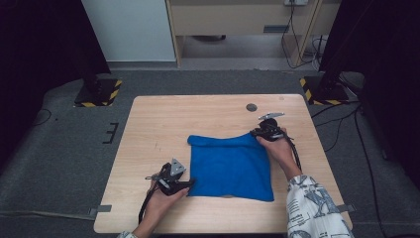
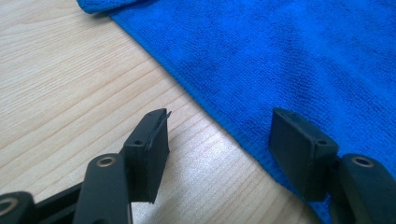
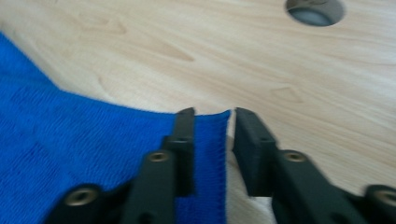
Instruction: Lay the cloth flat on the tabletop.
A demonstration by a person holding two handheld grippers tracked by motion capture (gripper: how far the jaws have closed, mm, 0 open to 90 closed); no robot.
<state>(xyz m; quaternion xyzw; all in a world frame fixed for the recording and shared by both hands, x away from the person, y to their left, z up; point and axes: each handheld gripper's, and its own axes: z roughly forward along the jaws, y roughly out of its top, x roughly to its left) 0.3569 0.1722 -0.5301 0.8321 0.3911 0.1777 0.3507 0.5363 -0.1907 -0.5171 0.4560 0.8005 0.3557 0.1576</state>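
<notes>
The right tool (image 3: 212,149) sits at the far right corner of the blue towel (image 1: 230,166), jaws narrowed around the hem with a sliver of gap showing, so not yet pinching. The left tool (image 2: 233,149), jaws spread, straddles the near left edge, likely readying a matching grip for a fold. The towel lies flat mid-table (image 1: 163,119), its far left corner rolled over. A cable hole (image 1: 251,107) lies beyond; nothing obstructs.

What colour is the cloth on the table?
The cloth is plain bright blue, clearest in the left gripper view.
</notes>
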